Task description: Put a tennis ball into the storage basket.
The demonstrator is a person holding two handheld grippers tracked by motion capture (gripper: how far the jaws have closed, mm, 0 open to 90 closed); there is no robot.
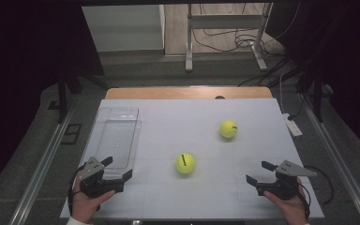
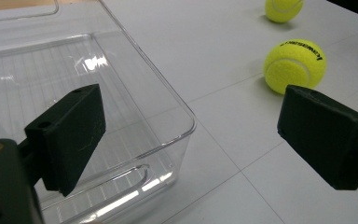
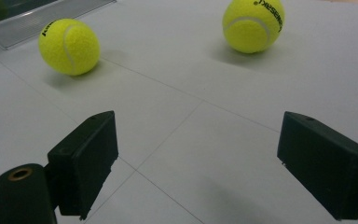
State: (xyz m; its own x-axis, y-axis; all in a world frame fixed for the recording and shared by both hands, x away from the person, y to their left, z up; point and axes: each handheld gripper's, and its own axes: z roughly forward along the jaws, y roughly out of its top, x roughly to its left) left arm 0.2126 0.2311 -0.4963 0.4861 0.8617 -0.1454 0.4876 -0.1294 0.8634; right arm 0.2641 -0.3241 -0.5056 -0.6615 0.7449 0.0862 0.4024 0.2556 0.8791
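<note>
Two yellow tennis balls lie on the white table top. The nearer ball sits centre front, and the farther ball lies beyond it to the right. A clear plastic bin with nothing inside stands at the left. My left gripper is open over the bin's near right corner, holding nothing. At the front right, my right gripper is open above bare table, pointing toward both balls from a distance.
Behind the white top a strip of wooden table edge shows. Beyond it are a metal frame's legs and loose cables on the floor. A white power strip lies off the table's right edge.
</note>
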